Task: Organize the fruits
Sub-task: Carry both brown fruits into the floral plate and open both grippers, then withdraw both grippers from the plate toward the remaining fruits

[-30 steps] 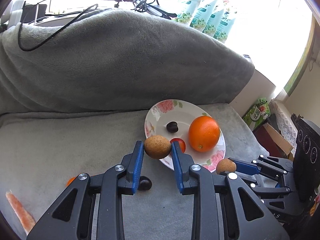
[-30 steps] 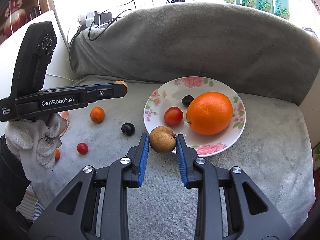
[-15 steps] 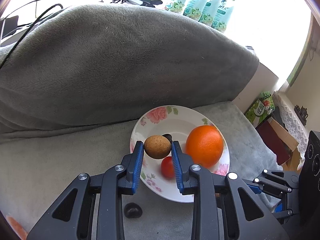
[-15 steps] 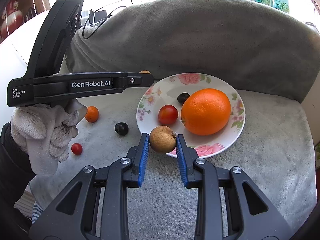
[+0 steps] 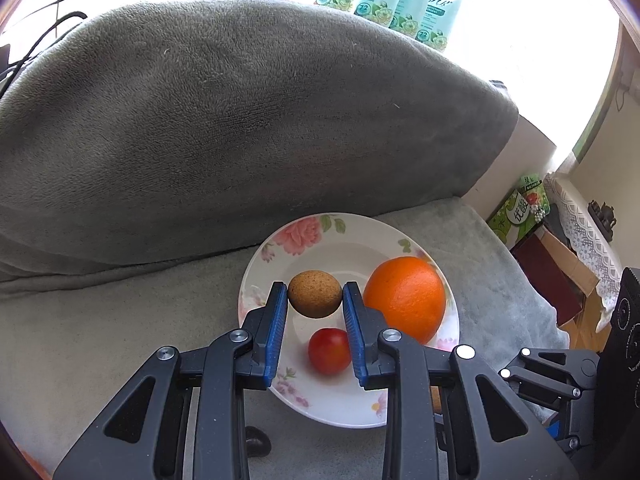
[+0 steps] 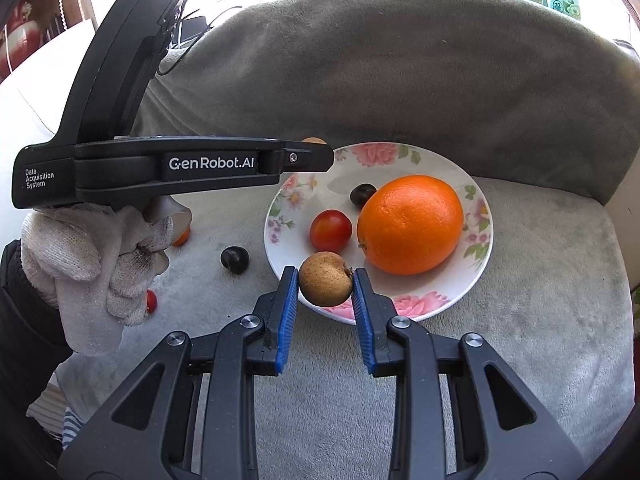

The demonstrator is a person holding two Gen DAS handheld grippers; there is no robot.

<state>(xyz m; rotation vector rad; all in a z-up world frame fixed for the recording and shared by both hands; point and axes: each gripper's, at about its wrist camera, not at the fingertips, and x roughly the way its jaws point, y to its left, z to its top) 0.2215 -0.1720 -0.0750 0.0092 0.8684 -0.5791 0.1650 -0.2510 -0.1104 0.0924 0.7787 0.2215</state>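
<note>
Two brown fruits (image 5: pixel 315 294) (image 6: pixel 325 283), one clamped in each gripper's jaws, above orange (image 6: pixel 410 224), tomato (image 6: pixel 331 230), plate (image 6: pixel 424 300).

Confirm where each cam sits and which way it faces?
Left wrist: on left gripper, facing down past its brown fruit onto the plate.
Right wrist: on right gripper, holding another brown fruit at the plate's near rim; gloved hand shows.
Shared: plate, orange, tomato.

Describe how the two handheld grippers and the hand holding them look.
Both grippers, left gripper and right gripper, are black plastic with silver screws and ribbed blue pads. The left one's side reads "GenRobot.AI" and "Data Acquisition System" in white. The left hand wears a white knit glove and dark sleeve.
</note>
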